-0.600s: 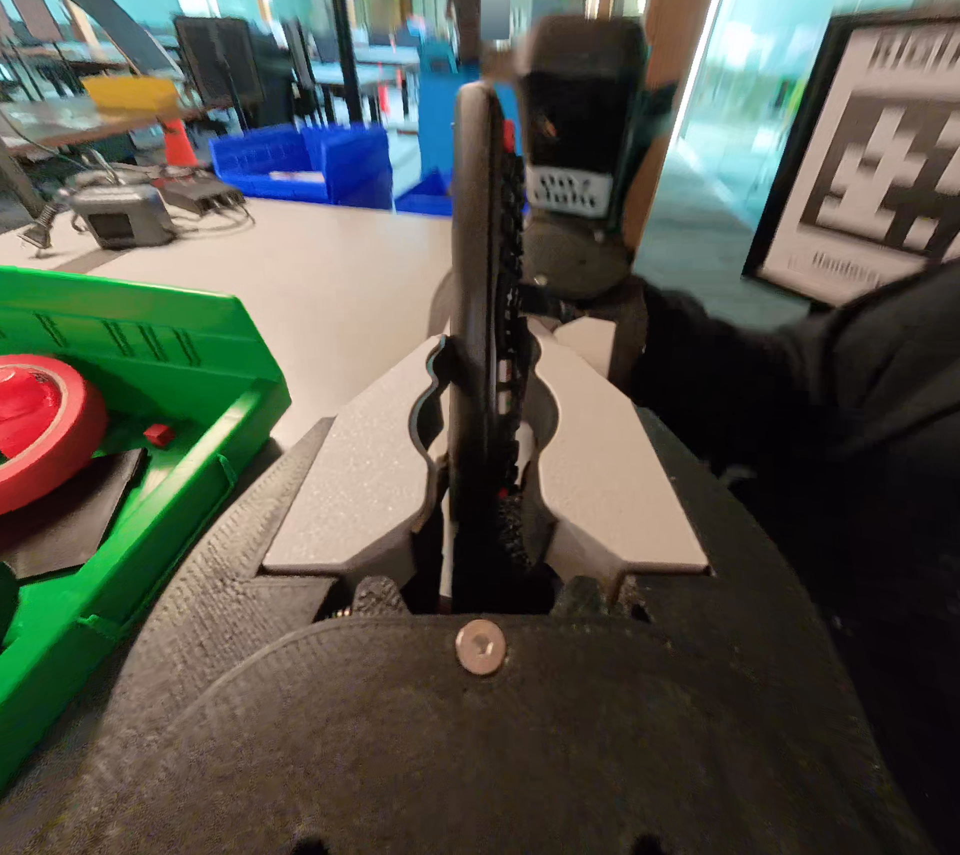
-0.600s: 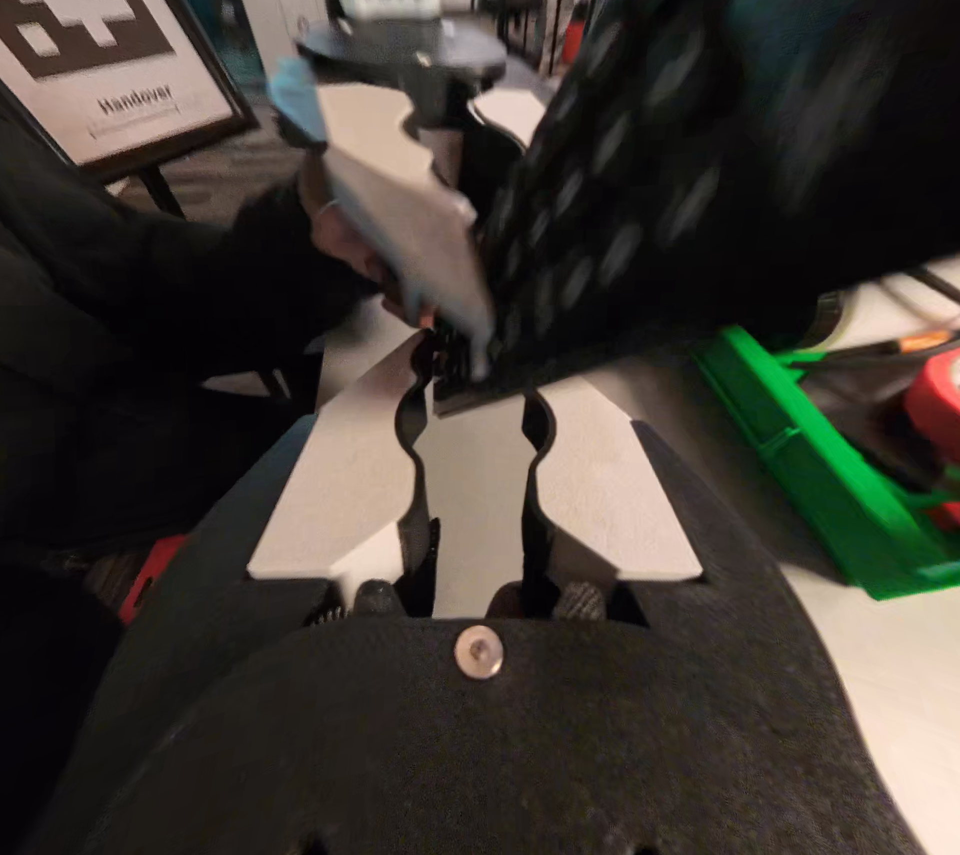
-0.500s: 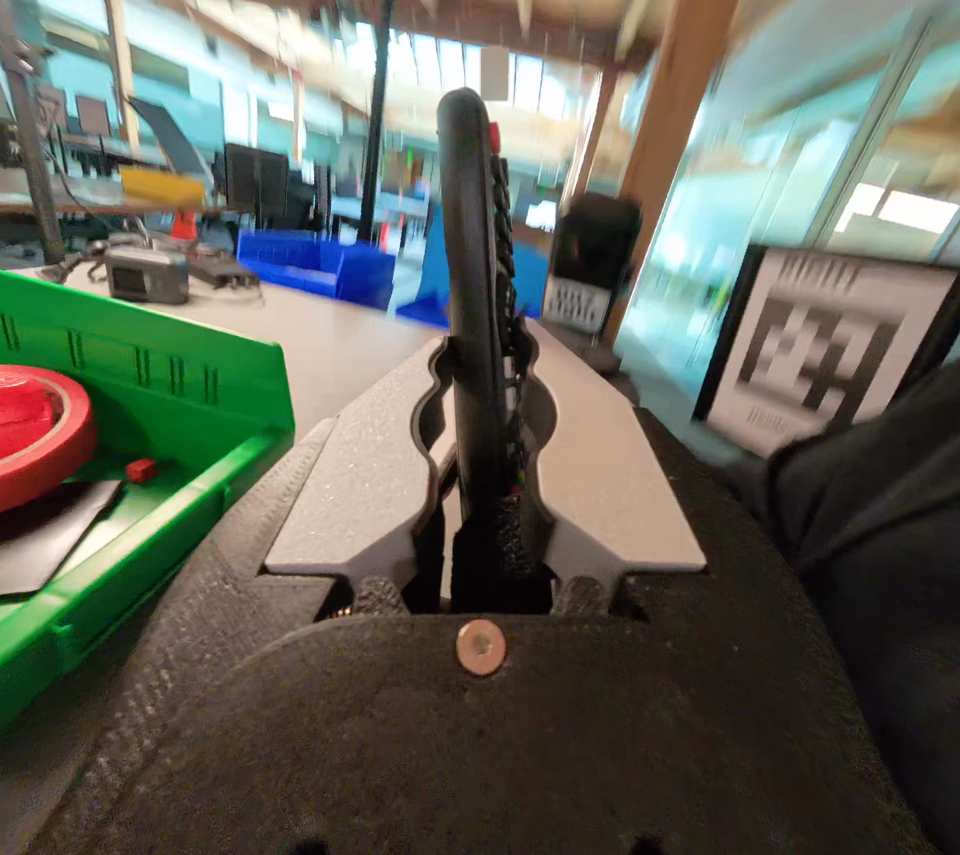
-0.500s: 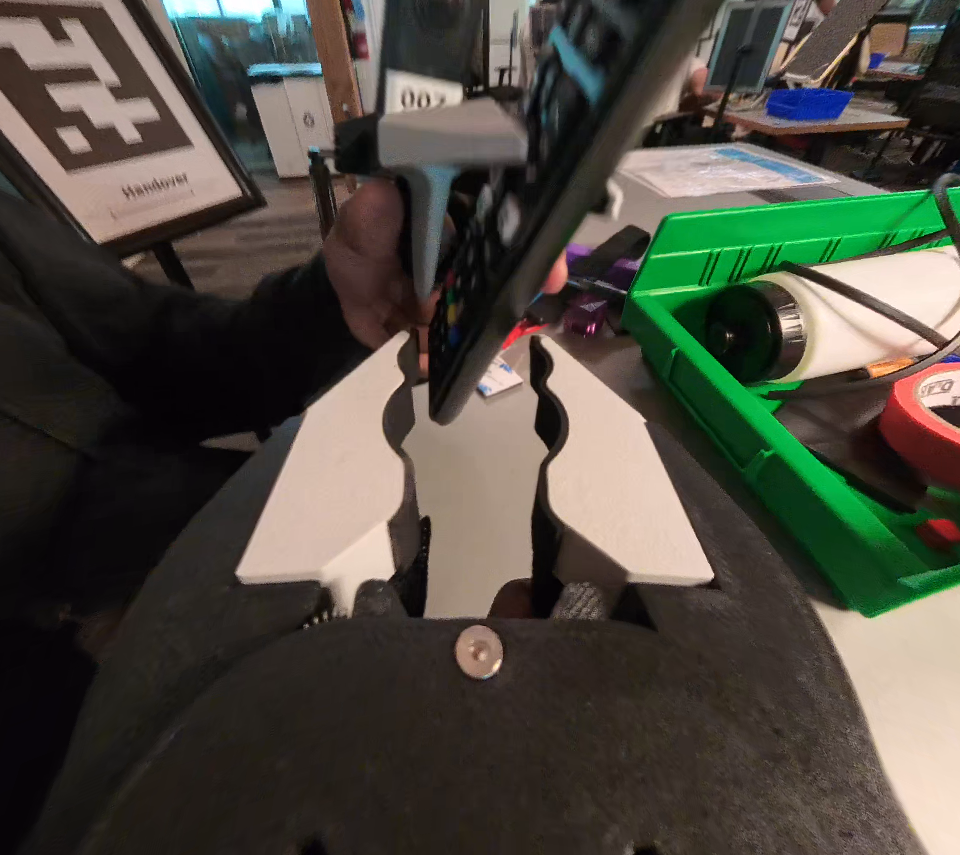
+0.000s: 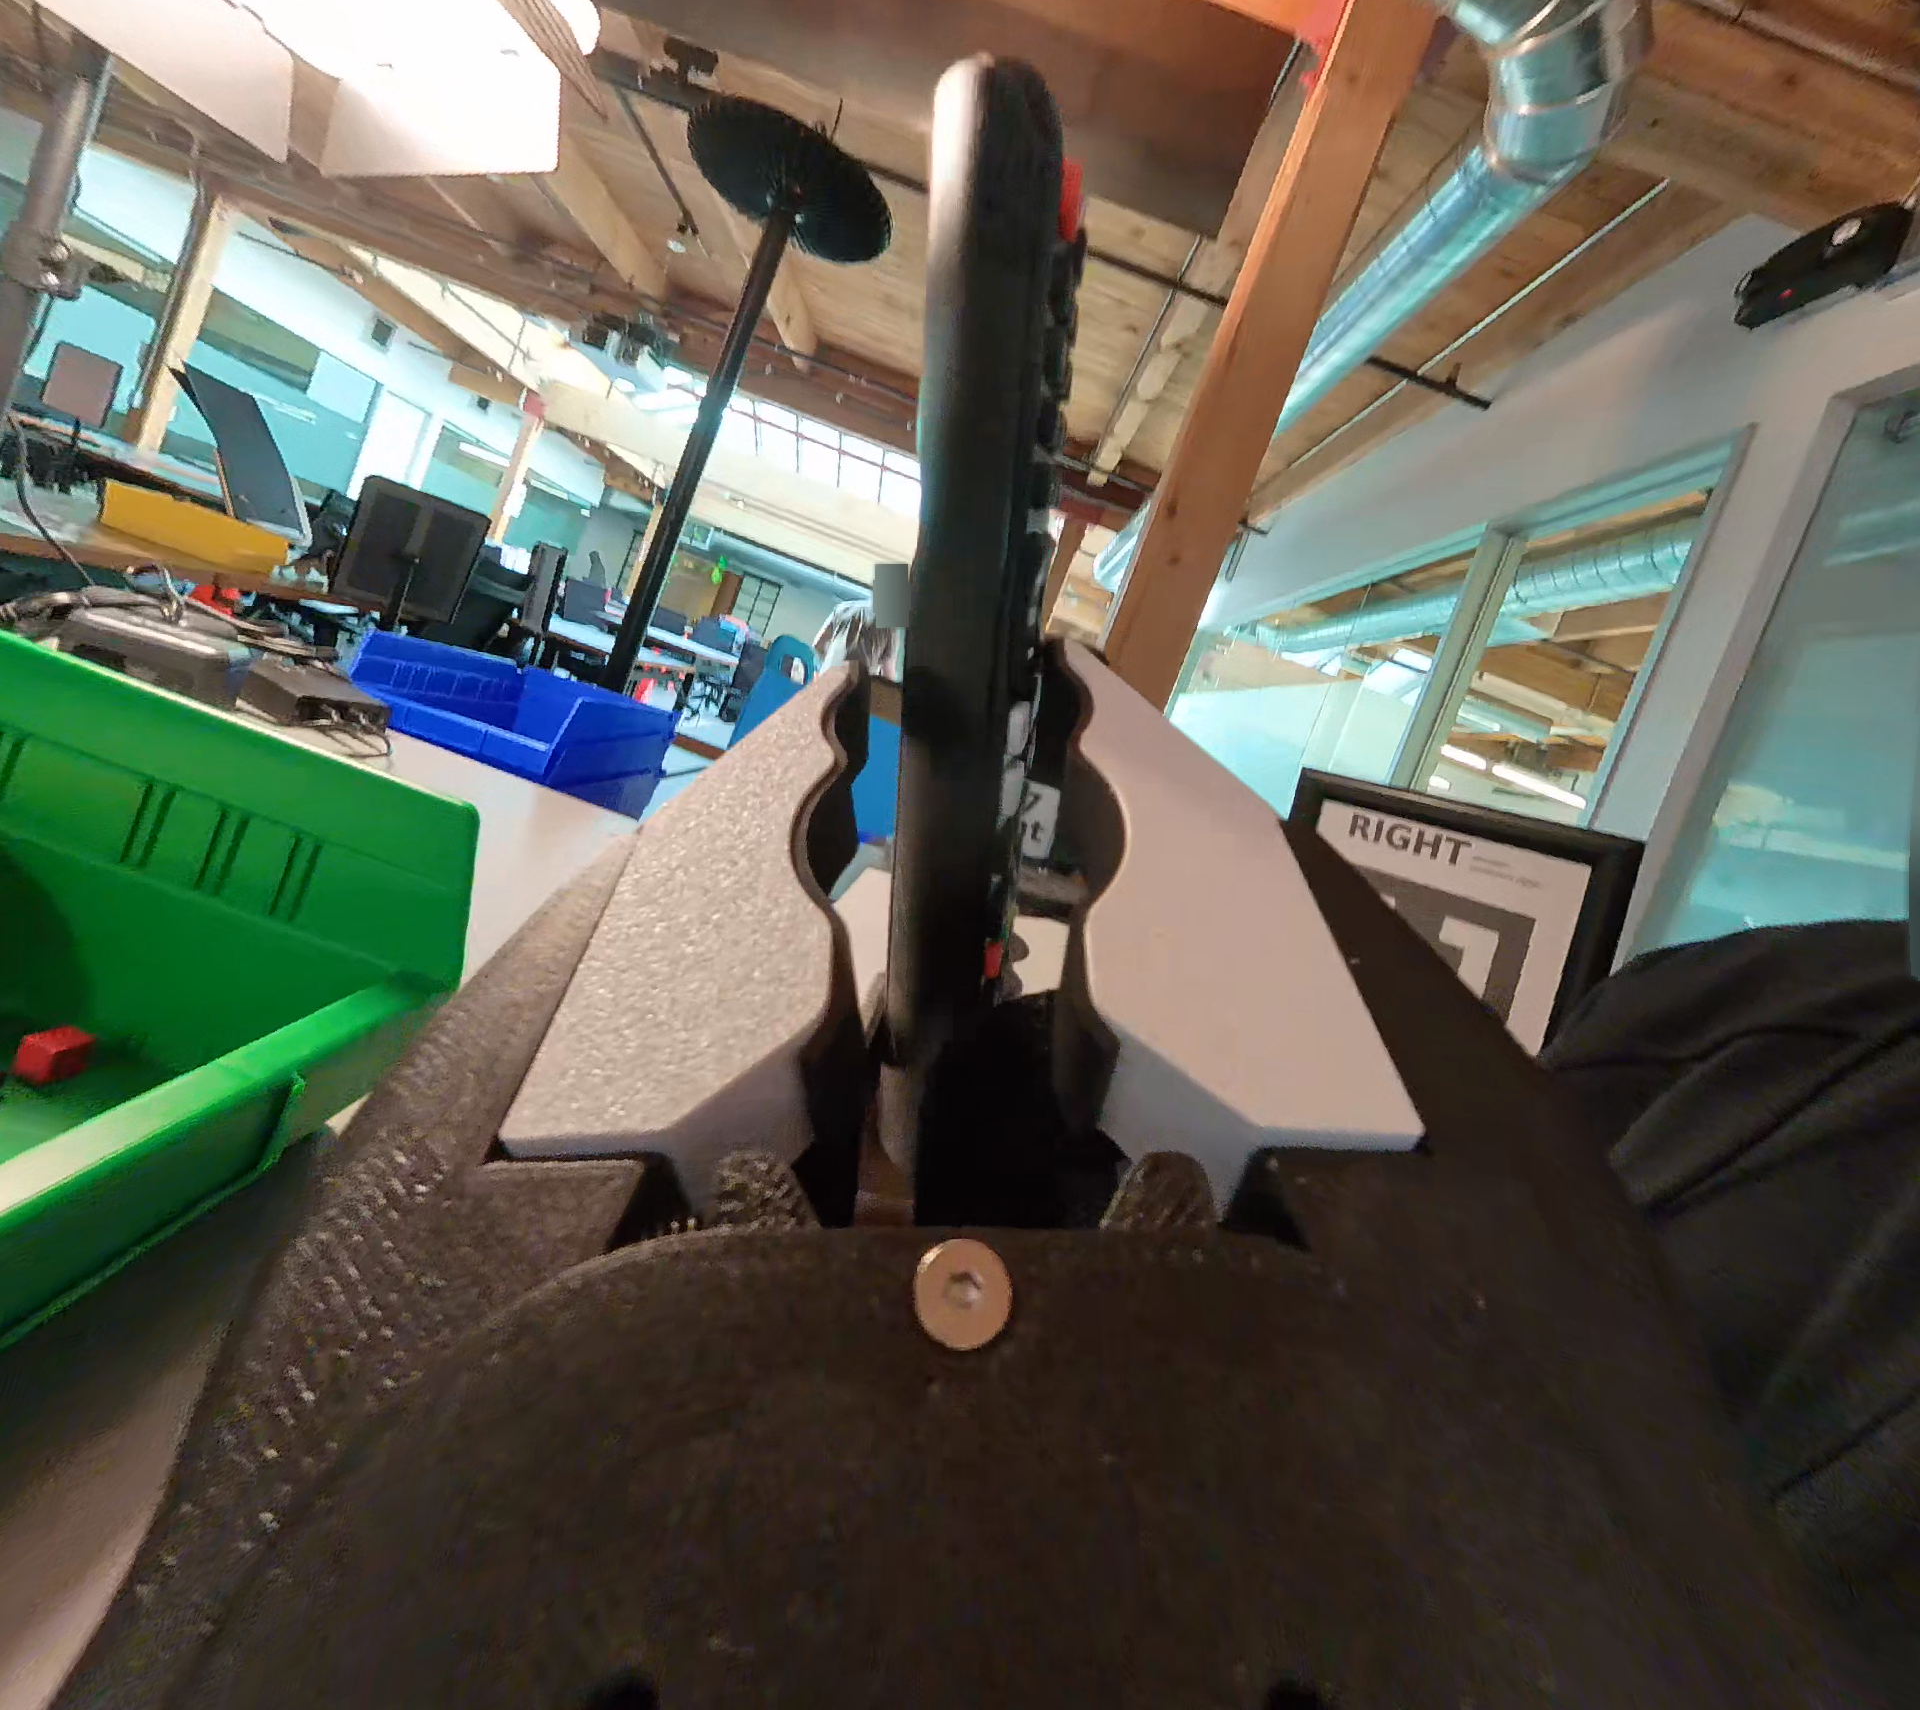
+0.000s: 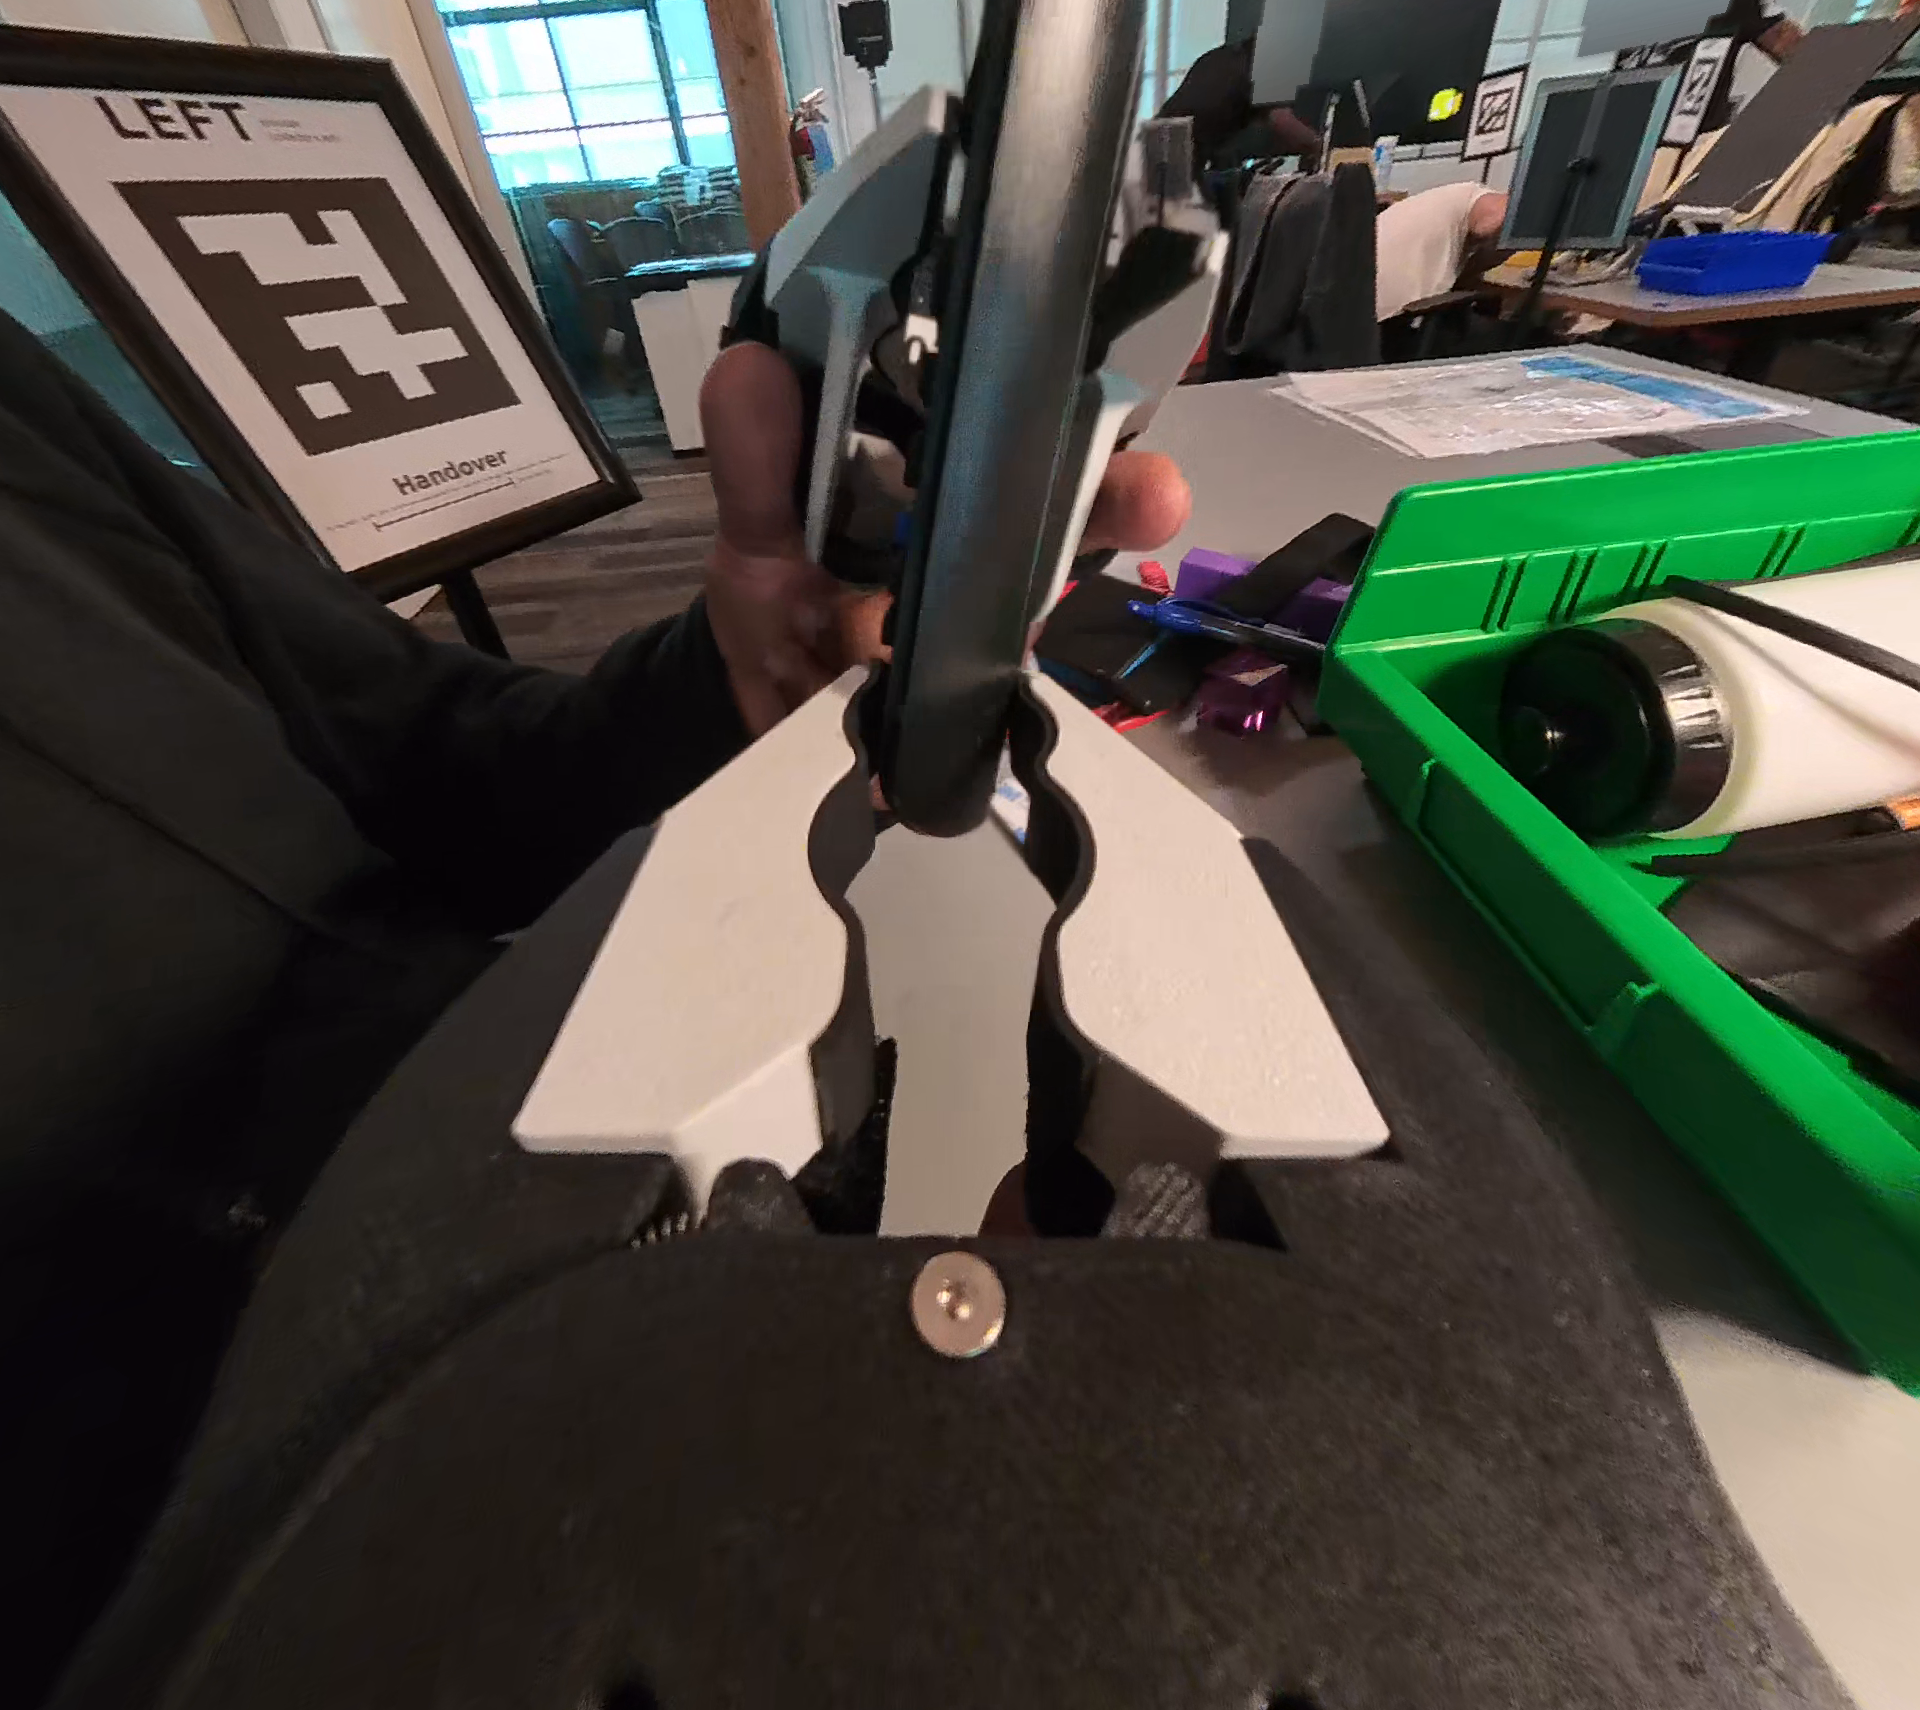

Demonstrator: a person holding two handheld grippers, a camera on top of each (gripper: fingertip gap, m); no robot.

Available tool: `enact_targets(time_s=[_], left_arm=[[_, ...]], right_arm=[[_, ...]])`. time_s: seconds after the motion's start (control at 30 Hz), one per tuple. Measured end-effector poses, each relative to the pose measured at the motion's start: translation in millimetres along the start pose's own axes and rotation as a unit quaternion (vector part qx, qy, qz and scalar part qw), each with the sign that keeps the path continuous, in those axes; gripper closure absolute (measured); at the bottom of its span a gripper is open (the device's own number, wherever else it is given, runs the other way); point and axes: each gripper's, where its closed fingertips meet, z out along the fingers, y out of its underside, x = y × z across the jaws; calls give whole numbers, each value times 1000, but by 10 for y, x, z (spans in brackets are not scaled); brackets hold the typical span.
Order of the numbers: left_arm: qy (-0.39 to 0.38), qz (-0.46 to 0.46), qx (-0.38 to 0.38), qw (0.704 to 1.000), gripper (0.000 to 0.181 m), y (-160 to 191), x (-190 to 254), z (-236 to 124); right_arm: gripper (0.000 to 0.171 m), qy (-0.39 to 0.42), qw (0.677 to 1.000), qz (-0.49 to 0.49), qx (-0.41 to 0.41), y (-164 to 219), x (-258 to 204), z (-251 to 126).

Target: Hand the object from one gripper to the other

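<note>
A long black remote control (image 5: 977,413) stands upright between the grey fingers of my left gripper (image 5: 956,684), which is shut on its lower part. In the right wrist view the remote (image 6: 1039,258) slants down from the top. Its rounded end sits between the fingertips of my right gripper (image 6: 945,694), which are closed against its sides. The left gripper's grey fingers (image 6: 842,278) clamp the remote higher up, with a person's hand (image 6: 748,497) behind them. Both grippers are above the grey table.
A green bin (image 6: 1558,517) with a white roll (image 6: 1818,704) stands at the right, and also shows in the left wrist view (image 5: 208,829). A pen and purple blocks (image 6: 1236,684) lie beside it. A framed marker sign (image 6: 312,289) stands at the left. Blue bins (image 5: 520,715) sit farther back.
The left gripper tilted the remote upward and brought its end between the right gripper's fingers. The right fingers, wide open before, have closed on that end.
</note>
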Motion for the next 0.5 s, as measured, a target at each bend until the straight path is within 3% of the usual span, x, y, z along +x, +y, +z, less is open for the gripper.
enact_targets(time_s=[0.13, 0.33, 0.43, 0.5], left_arm=[[1, 11, -1, 1000, 151, 15, 13, 28], [5, -35, 54, 998, 154, -130, -62, 18], [3, -61, 100, 993, 155, -205, -110, 26], [-1, -71, 123, 990, 154, -219, -133, 43]], right_arm=[[148, -8, 1000, 7, 1, -27, 21, -141], [145, -1, 992, 56, 115, -375, 142, -352], [124, 2, 990, 70, 126, -399, 144, -292], [123, 5, 989, 72, 126, -395, 142, -241]])
